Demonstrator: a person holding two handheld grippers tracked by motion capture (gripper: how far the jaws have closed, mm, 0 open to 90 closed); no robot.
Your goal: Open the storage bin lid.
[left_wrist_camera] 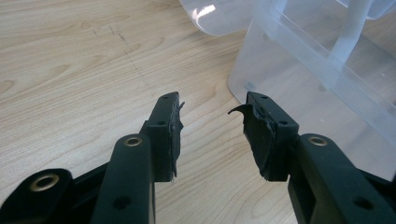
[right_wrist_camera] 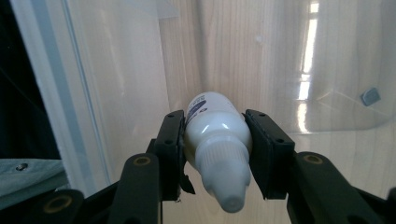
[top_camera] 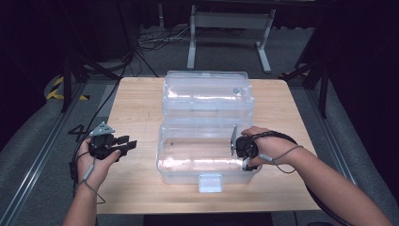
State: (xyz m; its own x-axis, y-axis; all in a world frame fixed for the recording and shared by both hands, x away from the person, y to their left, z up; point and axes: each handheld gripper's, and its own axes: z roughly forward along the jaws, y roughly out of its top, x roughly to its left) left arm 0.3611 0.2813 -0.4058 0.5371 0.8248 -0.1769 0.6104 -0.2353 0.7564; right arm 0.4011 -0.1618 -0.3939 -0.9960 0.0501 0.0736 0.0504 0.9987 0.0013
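Observation:
A clear plastic box (top_camera: 207, 174) stands open on the wooden table, its lid (top_camera: 205, 92) laid back behind it. My right gripper (top_camera: 245, 160) reaches down into the box at its right end. In the right gripper view the jaws are shut on a small white bottle (right_wrist_camera: 215, 135), its ribbed cap and nozzle pointing toward the camera, above the clear floor of the box (right_wrist_camera: 140, 70). My left gripper (top_camera: 129, 145) hovers left of the box, open with nothing between its pads (left_wrist_camera: 169, 133). A corner of the box (left_wrist_camera: 280, 70) lies just ahead of it.
The box has a white latch (top_camera: 210, 182) on its front wall. Bare wooden tabletop (top_camera: 136, 108) lies left of the box and along the front edge. Cables and a metal frame (top_camera: 230, 28) stand on the grey floor behind the table.

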